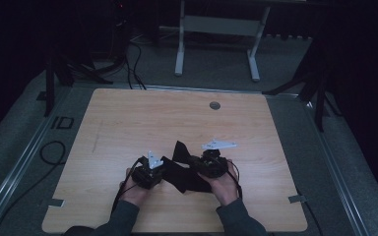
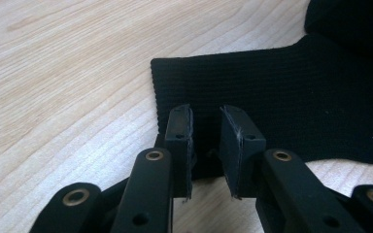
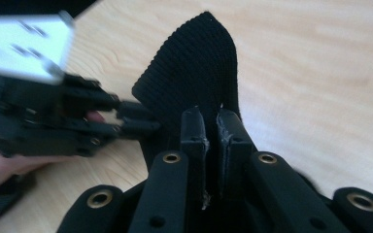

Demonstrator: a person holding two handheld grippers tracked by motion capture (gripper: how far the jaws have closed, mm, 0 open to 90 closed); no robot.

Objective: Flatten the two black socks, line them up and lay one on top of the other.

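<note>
Two hand-held grippers working one black knit cloth (image 1: 187, 172) near the table's (image 1: 128, 118) front edge.

Right hand-held gripper (image 3: 212, 121) is clamped on a fold of the cloth, lifting a corner off the wood. Left hand-held gripper (image 2: 206, 131), at the cloth's opposite end, has its jaws apart with the hem between them, pads not pressing. The step looks like folding or straightening; next, the left one probably needs a fresh grip on that hem.

Dark lab (tripods (image 1: 61, 69), cables (image 1: 133, 64))
</note>
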